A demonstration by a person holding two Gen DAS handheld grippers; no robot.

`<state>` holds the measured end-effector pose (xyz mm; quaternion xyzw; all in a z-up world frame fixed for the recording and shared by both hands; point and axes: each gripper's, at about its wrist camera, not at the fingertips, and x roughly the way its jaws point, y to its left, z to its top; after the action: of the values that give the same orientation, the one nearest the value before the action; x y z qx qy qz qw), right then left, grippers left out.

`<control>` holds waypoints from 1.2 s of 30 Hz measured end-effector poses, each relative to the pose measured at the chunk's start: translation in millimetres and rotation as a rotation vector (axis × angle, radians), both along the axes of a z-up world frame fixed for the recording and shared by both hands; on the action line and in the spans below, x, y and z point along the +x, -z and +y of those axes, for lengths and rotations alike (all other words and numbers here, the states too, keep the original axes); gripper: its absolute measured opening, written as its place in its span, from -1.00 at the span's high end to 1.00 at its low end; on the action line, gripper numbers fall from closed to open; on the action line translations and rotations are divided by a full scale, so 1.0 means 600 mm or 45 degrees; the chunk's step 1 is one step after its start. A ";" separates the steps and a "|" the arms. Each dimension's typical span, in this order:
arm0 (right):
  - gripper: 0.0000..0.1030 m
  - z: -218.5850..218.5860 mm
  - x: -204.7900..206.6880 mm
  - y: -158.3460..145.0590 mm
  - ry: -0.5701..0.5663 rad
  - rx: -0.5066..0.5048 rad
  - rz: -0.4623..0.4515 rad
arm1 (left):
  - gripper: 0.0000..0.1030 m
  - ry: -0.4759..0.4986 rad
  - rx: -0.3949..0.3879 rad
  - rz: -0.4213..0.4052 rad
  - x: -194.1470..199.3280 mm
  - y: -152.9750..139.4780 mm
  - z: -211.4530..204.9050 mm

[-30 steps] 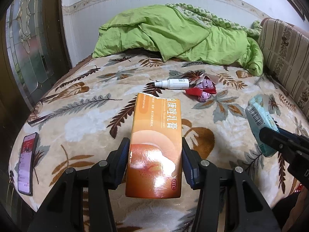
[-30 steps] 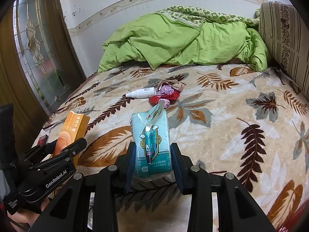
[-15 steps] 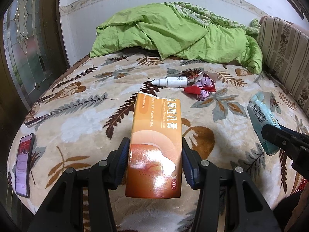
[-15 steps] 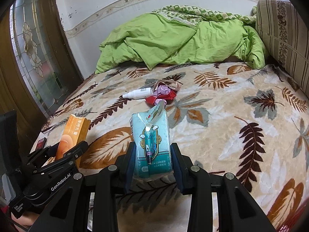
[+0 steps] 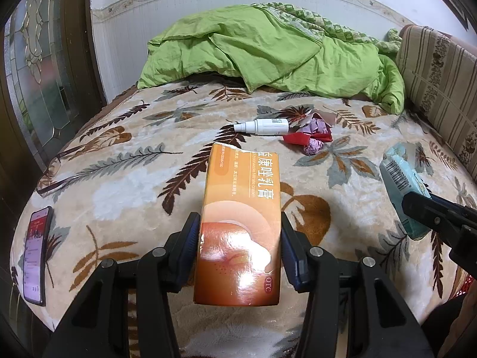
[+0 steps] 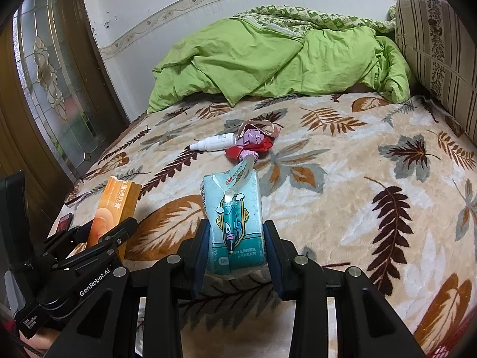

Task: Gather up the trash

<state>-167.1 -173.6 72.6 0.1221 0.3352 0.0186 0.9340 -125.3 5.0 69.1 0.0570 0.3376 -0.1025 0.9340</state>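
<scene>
My left gripper [image 5: 238, 250] is shut on an orange cardboard box [image 5: 241, 223], held above the near part of the bed; the same orange box [image 6: 114, 211] shows at the left of the right wrist view. My right gripper [image 6: 235, 250] is shut on a teal tissue packet [image 6: 234, 217] with a torn top, and that tissue packet [image 5: 401, 185] appears at the right of the left wrist view. Farther off on the leaf-patterned blanket [image 6: 342, 185] lie a white spray bottle [image 5: 263, 126] and a heap of red and purple crumpled wrappers [image 5: 311, 135]. Spray bottle [image 6: 213, 143], wrappers [image 6: 255, 143].
A phone [image 5: 35, 250] lies at the bed's near left edge. A green quilt [image 5: 268, 50] is bunched at the far end by the wall, a striped cushion [image 5: 441, 80] on the right. A wooden door with patterned glass [image 6: 50, 89] stands left.
Both views shifted slightly, as if the grippers edged a little; the box and the tissue packet stay gripped as before, and nothing on the bed moved.
</scene>
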 end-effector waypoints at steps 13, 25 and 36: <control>0.26 0.000 0.000 0.000 0.000 0.002 0.001 | 0.04 0.002 0.001 0.001 0.002 0.000 0.001; 0.26 -0.002 -0.001 0.000 0.000 0.003 0.000 | 0.04 0.005 -0.008 0.000 0.001 -0.002 0.002; 0.26 -0.005 -0.004 -0.001 0.005 0.007 -0.003 | 0.04 0.020 -0.019 -0.011 -0.005 -0.001 -0.011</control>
<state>-169.5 -176.6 73.3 0.1253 0.3337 0.0178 0.9342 -128.1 -1.6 69.5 0.0531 0.3321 -0.1122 0.9350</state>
